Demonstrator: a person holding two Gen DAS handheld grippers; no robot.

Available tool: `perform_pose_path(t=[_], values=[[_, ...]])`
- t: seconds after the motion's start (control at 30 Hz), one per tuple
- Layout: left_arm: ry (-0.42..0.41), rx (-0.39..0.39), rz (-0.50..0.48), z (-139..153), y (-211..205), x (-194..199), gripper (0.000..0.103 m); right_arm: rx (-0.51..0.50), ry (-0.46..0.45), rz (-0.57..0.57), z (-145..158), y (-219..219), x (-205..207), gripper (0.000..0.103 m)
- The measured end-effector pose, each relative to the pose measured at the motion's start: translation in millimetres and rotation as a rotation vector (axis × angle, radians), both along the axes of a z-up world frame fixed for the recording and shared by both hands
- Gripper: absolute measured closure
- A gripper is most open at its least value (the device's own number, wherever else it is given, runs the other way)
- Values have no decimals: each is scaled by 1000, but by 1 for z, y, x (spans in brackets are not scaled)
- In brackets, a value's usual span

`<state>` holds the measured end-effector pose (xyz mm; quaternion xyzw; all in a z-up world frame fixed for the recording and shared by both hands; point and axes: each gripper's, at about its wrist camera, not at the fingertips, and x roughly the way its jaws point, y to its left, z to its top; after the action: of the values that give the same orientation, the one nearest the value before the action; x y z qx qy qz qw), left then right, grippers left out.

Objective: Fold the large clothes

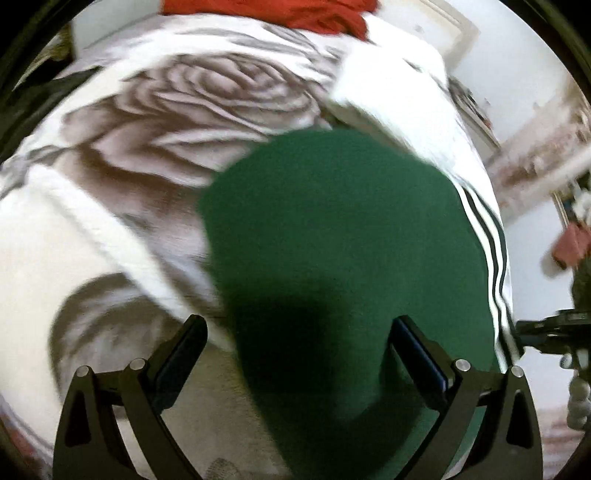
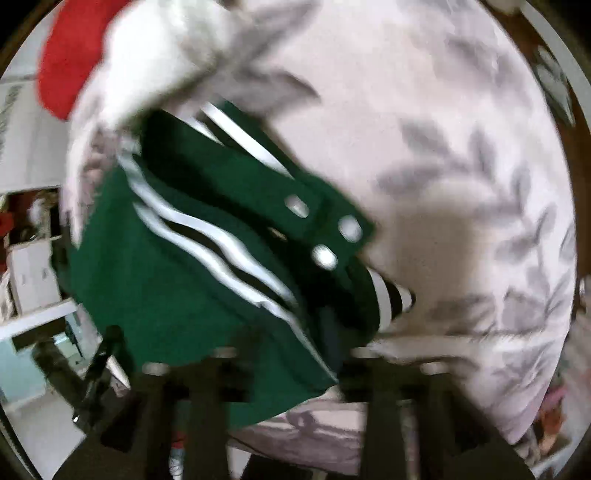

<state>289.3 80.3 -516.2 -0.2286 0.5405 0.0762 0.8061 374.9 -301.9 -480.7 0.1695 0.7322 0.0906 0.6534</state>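
A dark green jacket [image 1: 332, 221] with white and black side stripes [image 1: 487, 236] lies folded on a bed covered by a rose-print blanket [image 1: 184, 110]. My left gripper [image 1: 298, 321] hangs above the jacket's near end, its jaws wide open and nothing pinched. In the blurred right wrist view the jacket [image 2: 166, 277] shows white snap buttons [image 2: 325, 256] and a striped cuff [image 2: 391, 299]. My right gripper [image 2: 291, 354] is over the jacket's lower edge, jaws apart, with green cloth beneath and between the fingers but not pressed.
A red cloth [image 1: 295, 14] and a white garment [image 1: 388, 92] lie at the far end of the bed. The bed's edge runs along the jacket's striped side; beyond it are the floor and white boxes [image 2: 33, 277]. Blanket [image 2: 443, 147] spreads to the right.
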Motion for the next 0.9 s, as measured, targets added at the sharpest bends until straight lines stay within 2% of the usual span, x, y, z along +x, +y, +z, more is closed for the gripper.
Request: perform_pose_path(t=[0.03,0.1,0.17,0.23,0.3,0.33,0.37,0.43,0.5,0.57,0.67,0.73,0.77,0.8,0.83,0.9], values=[[-2,6,25,3,3,-3,0,29,-33,28,10,6,6,38],[3,12,82,7,8,-6,0,94,-73,96,16,22,23,37],[17,26,122,5,11,-10,0,101,-105,166,17,45,46,37],[20,39,147,3,8,-9,0,108,-101,221,-4,64,70,37],[26,64,153,1,4,-6,0,114,-39,278,-32,86,93,38],[29,74,155,-1,2,-4,0,143,-23,292,-40,94,98,60],[34,84,160,-3,1,-3,0,157,-15,324,-46,104,100,75],[42,95,170,-5,2,-3,0,83,-74,450,-35,128,96,98],[41,78,182,-9,2,-1,0,32,-135,463,-25,132,97,100],[39,59,192,-9,3,-1,0,2,-142,398,-34,122,109,100],[50,67,195,-7,-1,2,0,35,-48,334,-66,110,119,100],[63,81,193,-1,-3,1,0,64,-22,349,-70,109,120,99],[69,88,195,5,-3,-3,0,96,-9,357,-66,106,122,97],[62,94,203,12,-3,-10,0,117,3,365,-64,103,125,82],[53,95,212,19,-1,-17,0,125,14,375,-57,95,125,53],[39,74,242,26,3,-34,0,181,-13,363,-41,68,123,18]])
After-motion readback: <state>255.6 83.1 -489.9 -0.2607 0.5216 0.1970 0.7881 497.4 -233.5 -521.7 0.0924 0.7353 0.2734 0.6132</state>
